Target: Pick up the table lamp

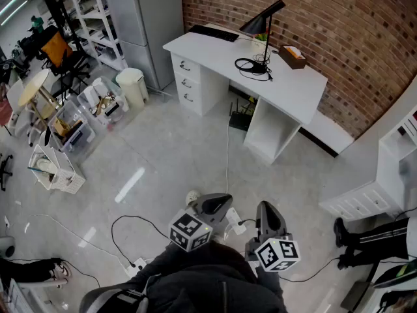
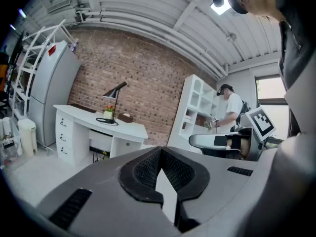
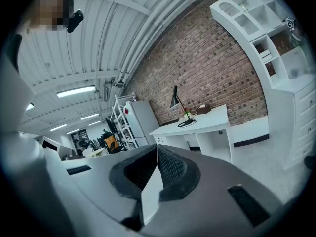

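One black table lamp (image 1: 262,19) stands at the back of a white desk (image 1: 287,90), close to the brick wall (image 1: 339,38), with its slanted shade raised over the desktop. A black cable (image 1: 250,65) lies coiled on the desk at the lamp's foot. A brown box (image 1: 293,56) rests just beside it on the right, and a black keyboard (image 1: 214,33) lies toward the desk's left end.

A tall grey cabinet (image 1: 146,18) stands left of the desk, with a pale bin (image 1: 132,85) in front of it.

Both grippers are well apart from the lamp, across a stretch of grey floor (image 1: 189,155) and low in the head view, near the person's body. The left gripper (image 1: 223,202) has its jaws pressed together with nothing between them. The right gripper (image 1: 266,207) is likewise closed and empty. Each one points roughly toward the desk, and each gripper view shows the lamp far off beyond the closed jaws.
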Available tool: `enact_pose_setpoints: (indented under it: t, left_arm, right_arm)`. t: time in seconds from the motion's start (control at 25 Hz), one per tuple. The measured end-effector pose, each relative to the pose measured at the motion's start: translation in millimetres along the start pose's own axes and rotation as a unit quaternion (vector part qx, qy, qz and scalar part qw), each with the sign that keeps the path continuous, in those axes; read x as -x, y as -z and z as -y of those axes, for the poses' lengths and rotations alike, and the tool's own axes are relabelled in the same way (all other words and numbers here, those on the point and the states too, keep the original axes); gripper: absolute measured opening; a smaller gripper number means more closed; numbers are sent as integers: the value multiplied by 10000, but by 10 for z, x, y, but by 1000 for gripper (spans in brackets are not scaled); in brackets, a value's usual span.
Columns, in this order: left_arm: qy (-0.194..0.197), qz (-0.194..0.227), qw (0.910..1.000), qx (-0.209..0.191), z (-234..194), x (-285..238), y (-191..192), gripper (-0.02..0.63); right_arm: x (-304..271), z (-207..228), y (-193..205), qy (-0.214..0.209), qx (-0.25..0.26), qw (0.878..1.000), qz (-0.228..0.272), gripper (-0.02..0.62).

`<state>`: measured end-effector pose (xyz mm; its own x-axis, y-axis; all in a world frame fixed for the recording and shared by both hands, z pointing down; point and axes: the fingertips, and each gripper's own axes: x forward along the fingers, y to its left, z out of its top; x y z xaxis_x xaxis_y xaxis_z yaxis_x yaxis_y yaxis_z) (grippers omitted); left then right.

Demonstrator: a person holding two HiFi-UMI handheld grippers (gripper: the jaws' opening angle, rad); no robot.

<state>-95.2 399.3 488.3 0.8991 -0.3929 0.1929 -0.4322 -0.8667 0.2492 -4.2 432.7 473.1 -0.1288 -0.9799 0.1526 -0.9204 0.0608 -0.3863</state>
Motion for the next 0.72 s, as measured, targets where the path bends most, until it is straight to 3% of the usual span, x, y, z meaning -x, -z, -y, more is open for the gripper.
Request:
enact_pose_setpoints:
  t: [0.72]
  left_arm:
    - [-234, 29, 9996, 159, -235, -11, -48, 0]
  right_arm:
    - [-225, -44, -87, -335, -183, 9993, 51, 12]
